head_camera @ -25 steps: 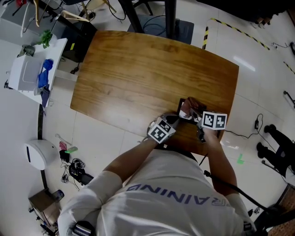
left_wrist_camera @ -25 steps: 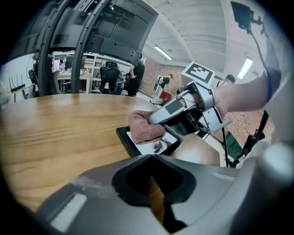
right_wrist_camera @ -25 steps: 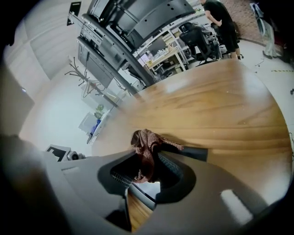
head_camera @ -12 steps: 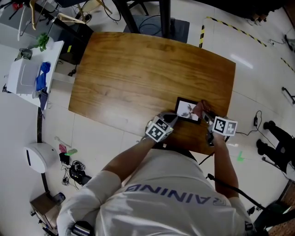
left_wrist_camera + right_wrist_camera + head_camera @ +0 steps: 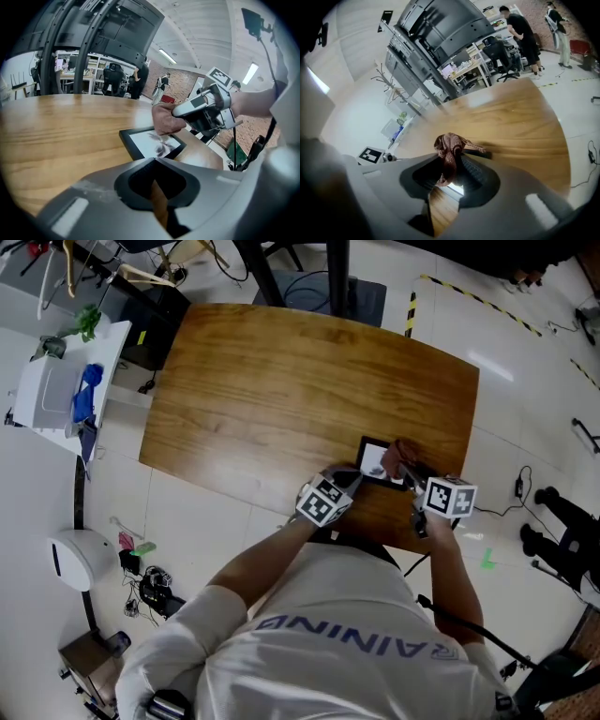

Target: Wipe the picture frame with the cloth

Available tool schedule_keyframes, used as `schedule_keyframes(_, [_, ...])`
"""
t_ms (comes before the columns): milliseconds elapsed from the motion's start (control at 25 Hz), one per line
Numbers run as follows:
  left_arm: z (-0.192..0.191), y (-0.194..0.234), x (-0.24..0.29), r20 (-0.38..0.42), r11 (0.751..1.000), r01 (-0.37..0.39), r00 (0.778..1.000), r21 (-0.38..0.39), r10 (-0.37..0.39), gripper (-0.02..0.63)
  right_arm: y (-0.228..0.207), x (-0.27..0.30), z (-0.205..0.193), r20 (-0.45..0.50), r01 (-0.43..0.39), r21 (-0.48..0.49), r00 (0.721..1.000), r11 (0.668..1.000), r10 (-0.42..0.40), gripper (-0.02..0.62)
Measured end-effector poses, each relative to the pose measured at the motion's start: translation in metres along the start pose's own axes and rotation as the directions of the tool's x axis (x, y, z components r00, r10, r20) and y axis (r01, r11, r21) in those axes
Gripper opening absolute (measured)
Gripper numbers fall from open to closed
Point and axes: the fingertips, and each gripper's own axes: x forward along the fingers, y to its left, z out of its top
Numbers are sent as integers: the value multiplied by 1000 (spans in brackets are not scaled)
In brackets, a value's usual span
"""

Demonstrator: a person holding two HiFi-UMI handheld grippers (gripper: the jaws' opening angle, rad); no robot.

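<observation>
Right gripper (image 5: 451, 164): fingers are clamping the cloth (image 5: 449, 145) against the picture frame (image 5: 149, 143).
Left gripper (image 5: 153, 161): fingers are sitting together, empty.
Picture frame: is lying flat on the table (image 5: 281, 381).

White T-shirt (image 5: 309, 615) — grey lettering (image 5: 361, 645)

The only print that can be read is on the person's white shirt (image 5: 356, 681), nearer the camera than the left claw (image 5: 351, 480) and right claw (image 5: 401, 465). Grey capitals, seen upside down, spell "AINING", with more letters hidden. Each claw's cube carries only black-and-white square patterns.
</observation>
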Motion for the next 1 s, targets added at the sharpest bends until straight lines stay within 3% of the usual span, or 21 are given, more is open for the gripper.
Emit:
schedule_keyframes(120, [0,0,0,1,1000,-4,1000,1,4,5,33,29,-2,-48,-72,-51,996,996,70,114])
schedule_keyframes(280, [1,-1,1,1,1000,3,1000,-5,-3,5,50,59,-17,-118,-86,-71,990,994,78,114])
schedule_keyframes(600, [0,0,0,2,1000,-1,1000,4,1,5,23,56,-31,-168,3,-59,986,998,-13,114])
schedule_keyframes(1000, [-1,0,0,0,1000,2,1000,2,-2,5,-27,6,-35,-102,110,18,989,994,-108,114])
